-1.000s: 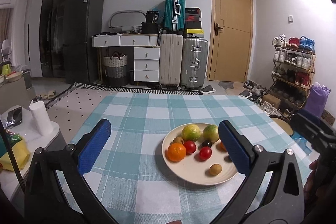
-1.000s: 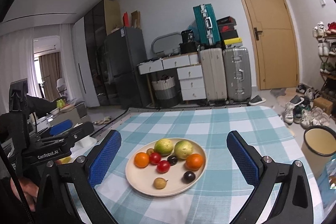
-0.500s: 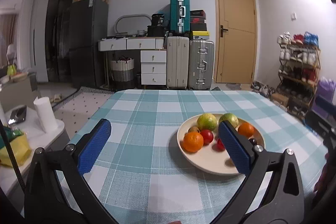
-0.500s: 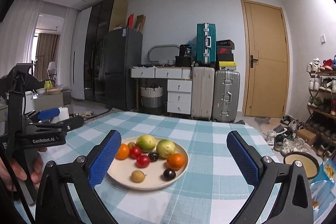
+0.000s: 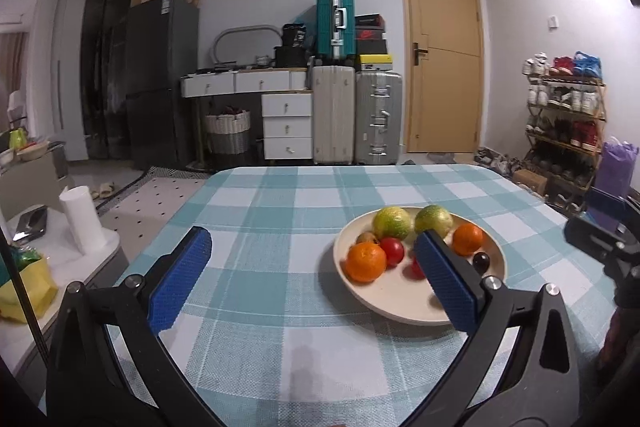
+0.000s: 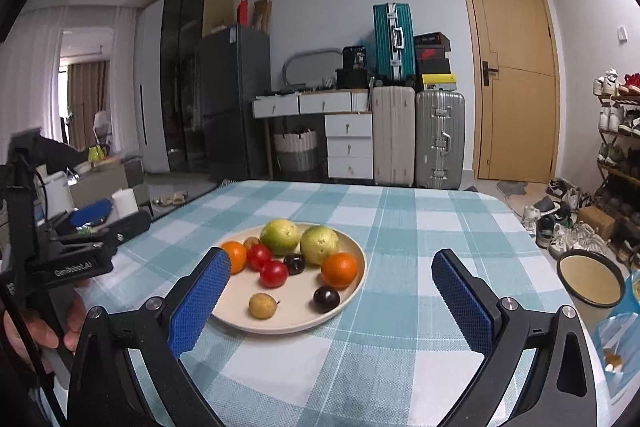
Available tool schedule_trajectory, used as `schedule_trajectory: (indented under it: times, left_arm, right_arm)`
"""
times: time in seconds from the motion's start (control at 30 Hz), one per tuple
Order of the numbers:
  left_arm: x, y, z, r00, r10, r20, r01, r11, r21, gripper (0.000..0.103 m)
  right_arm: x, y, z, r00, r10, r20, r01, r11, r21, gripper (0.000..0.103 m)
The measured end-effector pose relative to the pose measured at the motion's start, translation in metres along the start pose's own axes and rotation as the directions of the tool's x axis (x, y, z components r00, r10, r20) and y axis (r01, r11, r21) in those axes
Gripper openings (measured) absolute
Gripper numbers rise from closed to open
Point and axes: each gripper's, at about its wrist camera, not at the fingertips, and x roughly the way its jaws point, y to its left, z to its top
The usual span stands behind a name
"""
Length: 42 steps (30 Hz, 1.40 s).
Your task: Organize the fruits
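Note:
A cream plate (image 6: 304, 319) (image 5: 400, 303) of fruit sits on the checked tablecloth (image 6: 400, 227). It holds two green guavas (image 6: 280, 235), two oranges (image 6: 339, 269), two red tomatoes (image 6: 274, 273), dark plums (image 6: 326, 299) and a small yellow fruit (image 6: 262, 305). My right gripper (image 6: 332, 299) hovers open near the plate's front, its left pad at the rim. In the left wrist view my left gripper (image 5: 316, 279) is open, left of the plate, and its right pad (image 5: 444, 277) covers part of the fruit.
The left gripper's body and a hand (image 6: 60, 307) show at the right wrist view's left edge. A round bin (image 6: 591, 277) stands on the floor right of the table. A side table with a paper roll (image 5: 82, 221) lies to the left. Suitcases (image 5: 354, 115) stand behind.
Both cameras have tilted and shifted; the plate drifted right in the left wrist view. The right wrist view dropped back down toward the plate. Both grippers stayed open.

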Motion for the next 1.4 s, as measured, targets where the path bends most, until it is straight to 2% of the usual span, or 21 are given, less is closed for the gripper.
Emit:
schedule_trajectory:
  times: [0.1, 1.0, 1.4]
  left_arm:
    - [0.0013, 0.0005, -0.0002, 1.0, 0.004, -0.001, -0.004, 1.0, -0.005, 0.102]
    - [0.0092, -0.0033, -0.0034, 1.0, 0.002, 0.001, -0.002, 1.0, -0.004, 0.102]
    - [0.0008, 0.0006, -0.0009, 1.0, 0.002, 0.002, -0.002, 1.0, -0.004, 0.102]
  right_arm:
    - [0.0006, 0.0069, -0.0011, 1.0, 0.013, 0.006, -0.013, 0.999, -0.039, 0.103]
    - [0.0002, 0.0041, -0.0027, 1.0, 0.012, 0.004, -0.012, 1.0, -0.029, 0.103]
    - [-0.0002, 0.0048, -0.0026, 1.0, 0.012, 0.004, -0.012, 0.999, -0.029, 0.103]
